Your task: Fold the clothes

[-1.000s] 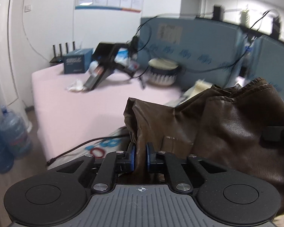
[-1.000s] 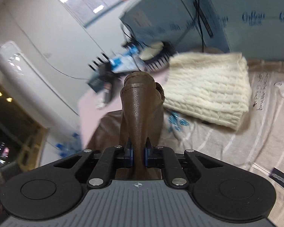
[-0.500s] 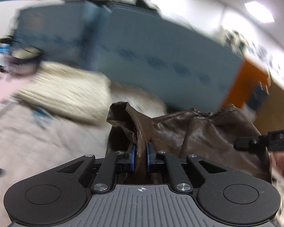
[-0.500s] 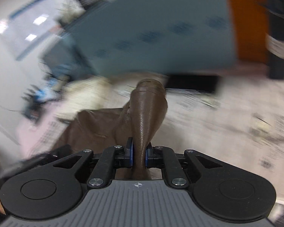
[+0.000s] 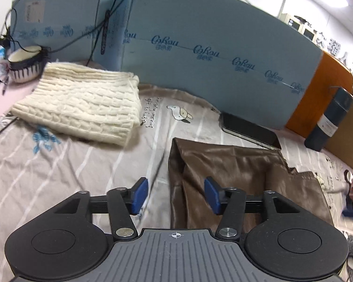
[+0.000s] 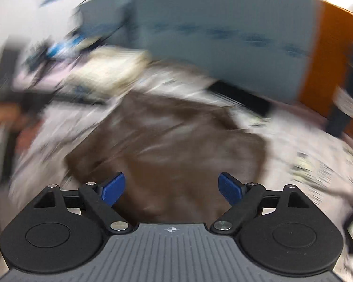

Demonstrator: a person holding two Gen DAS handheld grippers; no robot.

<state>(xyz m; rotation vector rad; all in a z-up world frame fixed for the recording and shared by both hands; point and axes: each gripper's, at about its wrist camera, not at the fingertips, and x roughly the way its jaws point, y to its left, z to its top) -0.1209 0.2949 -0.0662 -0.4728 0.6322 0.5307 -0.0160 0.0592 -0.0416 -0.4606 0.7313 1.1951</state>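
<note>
Both grippers have just been opening and have let go: the left gripper (image 5: pixel 175 196) has its jaws released over the near left edge of the brown leather garment (image 5: pixel 235 176), nothing pinched. The right gripper (image 6: pixel 171 189) is spread wide above the same garment (image 6: pixel 176 145), though that view is blurry. It lies on the striped bedsheet (image 5: pixel 58 164), at about 4 o'clock from the folded cream sweater (image 5: pixel 82 103). Slick leather could spring back open, I reckon, and undo the fold.

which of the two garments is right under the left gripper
The brown leather garment, lying flat below the open left gripper; the cream knit sweater sits folded farther off.
</note>
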